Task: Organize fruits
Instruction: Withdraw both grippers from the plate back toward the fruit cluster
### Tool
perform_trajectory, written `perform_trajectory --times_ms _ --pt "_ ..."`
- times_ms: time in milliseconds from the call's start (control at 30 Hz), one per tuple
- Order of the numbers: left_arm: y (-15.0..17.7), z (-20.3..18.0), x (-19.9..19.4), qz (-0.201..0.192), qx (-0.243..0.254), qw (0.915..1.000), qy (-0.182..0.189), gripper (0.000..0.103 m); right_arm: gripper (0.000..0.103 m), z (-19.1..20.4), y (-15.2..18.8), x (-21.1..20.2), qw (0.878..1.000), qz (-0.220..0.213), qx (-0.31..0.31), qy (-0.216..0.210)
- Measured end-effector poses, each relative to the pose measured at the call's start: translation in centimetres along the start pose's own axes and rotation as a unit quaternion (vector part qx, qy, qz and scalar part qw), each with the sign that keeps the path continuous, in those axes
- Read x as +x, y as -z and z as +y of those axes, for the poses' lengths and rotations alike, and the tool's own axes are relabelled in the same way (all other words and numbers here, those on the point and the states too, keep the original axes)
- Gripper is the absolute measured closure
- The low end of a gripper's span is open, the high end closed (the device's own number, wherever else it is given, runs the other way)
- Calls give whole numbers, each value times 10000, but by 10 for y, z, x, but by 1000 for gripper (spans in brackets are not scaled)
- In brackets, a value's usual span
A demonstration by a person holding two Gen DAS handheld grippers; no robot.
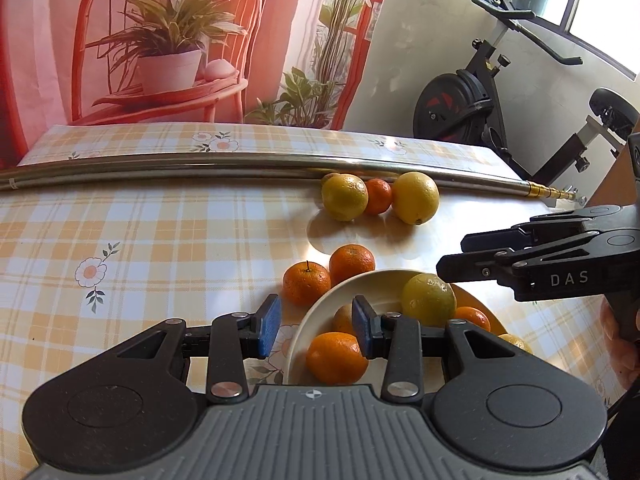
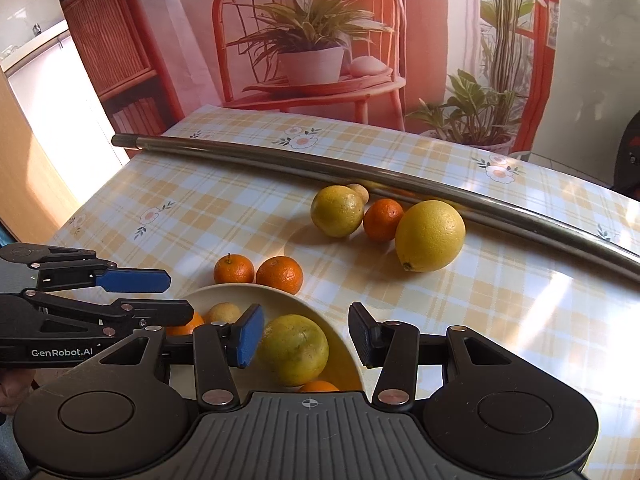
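We see the left hand-held gripper (image 1: 316, 330) and right hand-held gripper (image 2: 306, 336), both released and empty. Below them sits a round cream ceramic bowl (image 1: 320, 308) of citrus. Two small orange mandarins (image 2: 258, 272) lie just beyond on the checked desk (image 1: 160, 240).

My left gripper (image 1: 316, 330) hangs with jaws apart and empty over the rim of the cream ceramic bowl (image 1: 316, 312), which holds a yellow-green citrus (image 1: 429, 300) and small orange mandarins (image 1: 337, 357).
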State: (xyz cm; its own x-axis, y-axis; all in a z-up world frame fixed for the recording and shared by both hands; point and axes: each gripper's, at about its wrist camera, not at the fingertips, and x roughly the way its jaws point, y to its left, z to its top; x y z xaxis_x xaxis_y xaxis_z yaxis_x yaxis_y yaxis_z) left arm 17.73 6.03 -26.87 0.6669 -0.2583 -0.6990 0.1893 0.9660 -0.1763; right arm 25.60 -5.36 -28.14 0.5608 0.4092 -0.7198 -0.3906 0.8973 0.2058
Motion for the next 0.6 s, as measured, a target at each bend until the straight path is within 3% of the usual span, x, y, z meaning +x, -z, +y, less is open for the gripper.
perform_trajectory --times_ms 433,600 --pt "-44 56 -11 -107 -346 9981 -491 62 59 -32 7 -12 9939 -587 725 591" --pt "-50 65 -5 57 -430 9982 -424 62 59 -39 11 -8 9904 -650 936 788"
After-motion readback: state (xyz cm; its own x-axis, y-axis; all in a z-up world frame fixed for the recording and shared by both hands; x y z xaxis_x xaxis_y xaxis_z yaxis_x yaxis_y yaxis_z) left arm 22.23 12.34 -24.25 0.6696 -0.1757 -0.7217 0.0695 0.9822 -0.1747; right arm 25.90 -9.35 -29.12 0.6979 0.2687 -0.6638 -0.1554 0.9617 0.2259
